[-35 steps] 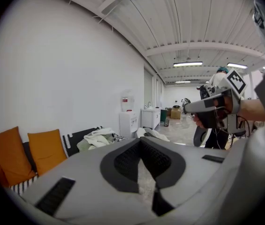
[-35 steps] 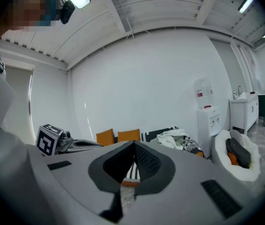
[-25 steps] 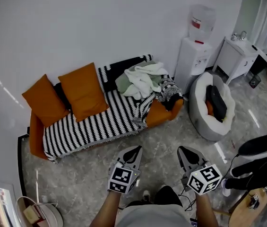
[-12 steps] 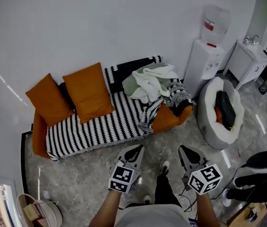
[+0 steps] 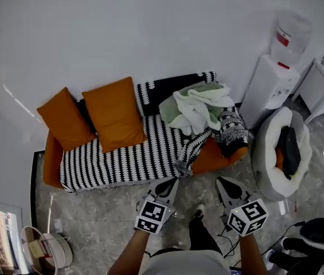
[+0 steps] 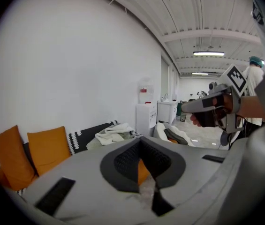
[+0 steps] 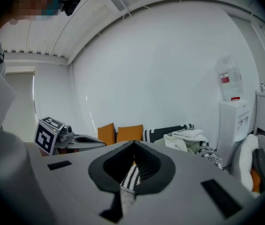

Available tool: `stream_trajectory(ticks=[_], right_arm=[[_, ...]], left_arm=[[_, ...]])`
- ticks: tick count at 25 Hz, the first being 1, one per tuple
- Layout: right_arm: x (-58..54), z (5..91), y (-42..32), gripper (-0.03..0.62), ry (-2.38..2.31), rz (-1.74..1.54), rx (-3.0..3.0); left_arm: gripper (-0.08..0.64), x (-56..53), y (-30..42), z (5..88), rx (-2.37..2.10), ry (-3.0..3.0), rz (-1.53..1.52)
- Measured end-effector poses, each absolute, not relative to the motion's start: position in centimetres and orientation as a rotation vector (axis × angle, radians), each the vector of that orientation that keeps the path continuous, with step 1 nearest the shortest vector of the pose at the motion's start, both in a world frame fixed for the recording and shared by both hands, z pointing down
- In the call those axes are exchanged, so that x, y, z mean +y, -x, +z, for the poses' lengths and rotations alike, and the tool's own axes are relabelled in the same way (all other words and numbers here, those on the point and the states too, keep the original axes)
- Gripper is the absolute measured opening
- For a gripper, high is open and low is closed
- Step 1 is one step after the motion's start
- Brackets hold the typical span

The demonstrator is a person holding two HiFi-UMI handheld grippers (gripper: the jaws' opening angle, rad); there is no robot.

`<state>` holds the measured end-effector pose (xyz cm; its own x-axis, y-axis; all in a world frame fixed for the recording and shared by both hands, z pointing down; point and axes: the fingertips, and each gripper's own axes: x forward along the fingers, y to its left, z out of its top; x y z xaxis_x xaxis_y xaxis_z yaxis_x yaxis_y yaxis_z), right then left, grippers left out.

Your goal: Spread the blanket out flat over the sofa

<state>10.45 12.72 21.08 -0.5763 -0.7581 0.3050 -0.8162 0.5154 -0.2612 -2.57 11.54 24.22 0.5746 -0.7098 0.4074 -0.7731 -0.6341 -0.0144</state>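
An orange sofa (image 5: 51, 166) stands against the white wall. A black-and-white striped blanket (image 5: 130, 160) covers its seat and part of its back. The blanket's right end is bunched into a fold (image 5: 191, 152) and a patterned lump (image 5: 230, 134) over the right arm. A heap of white and green cloth (image 5: 199, 105) lies on top there. Two orange cushions (image 5: 113, 114) lean at the left. My left gripper (image 5: 172, 182) and right gripper (image 5: 221, 181) hang side by side above the floor in front of the sofa. Both are shut with nothing in them and touch nothing.
Right of the sofa stands a white water dispenser (image 5: 272, 85), with a grey pet bed (image 5: 281, 153) in front of it and a white cabinet (image 5: 321, 91) beyond. A bin (image 5: 41, 248) sits at the lower left. My shoe (image 5: 198, 214) is on the marbled floor.
The sofa has come nearer and slid toward the middle of the head view, as I stepped toward it. Both grippers stay shut and keep their place before me.
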Motion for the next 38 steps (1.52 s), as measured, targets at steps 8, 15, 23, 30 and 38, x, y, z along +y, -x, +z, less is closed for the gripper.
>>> stream_trajectory(ticks=[8,15,23,30,38], right_arm=[[4.4,24.8,-11.1,-0.005,-1.232,0.647,-2.582],[0.8,28.9,-9.7,-0.005,-1.145,0.69,-2.562],[-0.9,31.7,-8.0,-0.005,-1.2,0.736,-2.502],[-1.6,35.8,-5.0,-0.005,-1.244,0.814,-2.455],[-5.3,45.1,-4.4,-0.005,-1.288,0.874,-2.318]], left_arm=[[0.025,4.4,1.9,26.4,-1.337,-2.536,0.612],[0.025,1.3,2.7,28.6,-1.366,-2.512,0.664],[0.025,-0.5,5.3,31.8,-1.338,-2.458,0.638],[0.025,-2.3,7.2,36.7,-1.231,-2.501,0.692],[0.025,-4.3,9.6,43.6,-1.203,-2.452,0.726]])
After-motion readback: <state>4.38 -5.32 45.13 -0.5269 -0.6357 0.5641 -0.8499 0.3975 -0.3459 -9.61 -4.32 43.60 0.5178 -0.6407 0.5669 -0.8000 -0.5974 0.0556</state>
